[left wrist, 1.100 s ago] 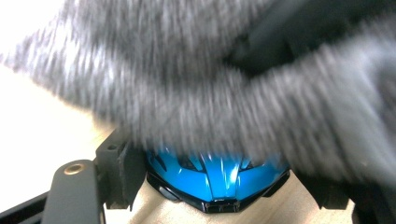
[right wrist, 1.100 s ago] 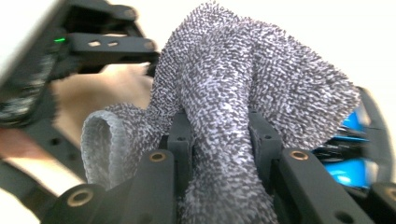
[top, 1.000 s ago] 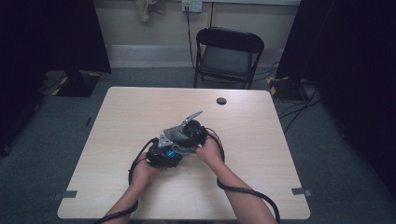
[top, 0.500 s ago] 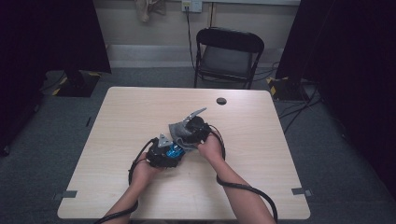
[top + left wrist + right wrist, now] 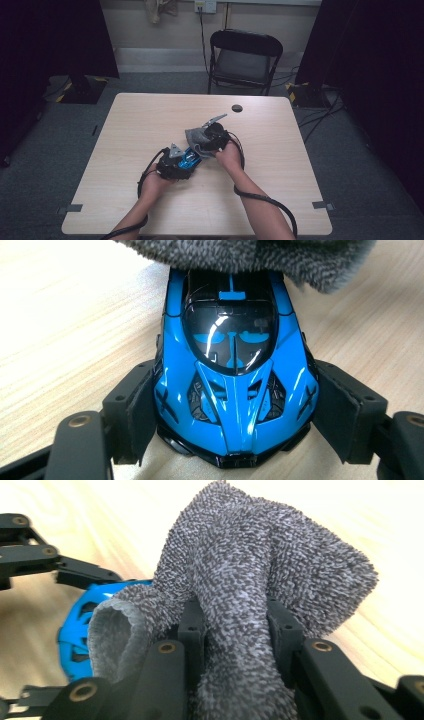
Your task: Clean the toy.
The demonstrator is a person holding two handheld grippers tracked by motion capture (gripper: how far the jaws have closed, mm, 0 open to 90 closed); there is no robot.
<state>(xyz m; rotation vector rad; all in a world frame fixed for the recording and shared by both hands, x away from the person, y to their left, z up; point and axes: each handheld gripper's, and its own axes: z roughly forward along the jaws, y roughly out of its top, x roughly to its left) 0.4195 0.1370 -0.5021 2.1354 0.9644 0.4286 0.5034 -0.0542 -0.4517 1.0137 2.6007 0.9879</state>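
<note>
Cloth [image 5: 197, 137] now farther along car's [image 5: 189, 159] length

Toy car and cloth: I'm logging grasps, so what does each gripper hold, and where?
The left gripper clamps the blue toy car by its sides at one end. The right gripper pinches a bunched fold of the grey cloth.

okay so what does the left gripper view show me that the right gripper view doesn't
The left gripper view gives the blue toy car from above: dark windscreen, blue bodywork, and the left tool with a black pad pressed to each side.

The right gripper view gives the right tool shut on a bunched fold of the grey cloth, with the left tool's black linkage at the picture's left edge.

Both share the car, the cloth lying against it, and the light wooden table.
</note>
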